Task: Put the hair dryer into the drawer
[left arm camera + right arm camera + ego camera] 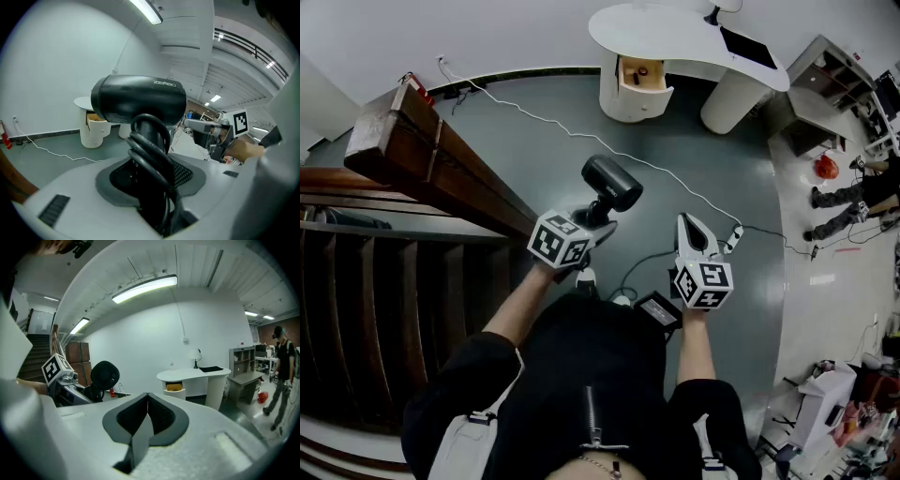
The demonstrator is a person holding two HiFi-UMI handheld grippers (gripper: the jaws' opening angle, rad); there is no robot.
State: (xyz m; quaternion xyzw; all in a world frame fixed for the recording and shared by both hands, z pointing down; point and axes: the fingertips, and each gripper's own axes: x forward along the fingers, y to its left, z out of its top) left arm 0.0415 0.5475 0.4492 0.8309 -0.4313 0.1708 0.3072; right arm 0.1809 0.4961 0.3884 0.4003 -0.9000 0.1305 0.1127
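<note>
The black hair dryer (612, 182) is held up in the air by its handle, with my left gripper (598, 217) shut on it. In the left gripper view the dryer's barrel (138, 101) lies crosswise above the jaws, and its black cord (149, 152) is looped round the handle between them. My right gripper (694, 225) floats beside it to the right, shut and empty; its tips meet in the right gripper view (147, 401). Far ahead, the white desk (675, 37) has an open drawer (641, 73) with a wooden inside, which also shows in the gripper views (96, 123) (174, 387).
A wooden stair rail (441, 159) and dark stairs fill the left. A white cable (553, 122) snakes across the grey floor toward a power strip (733, 236). A grey shelf unit (830, 84) and a standing person (283, 371) are at the right.
</note>
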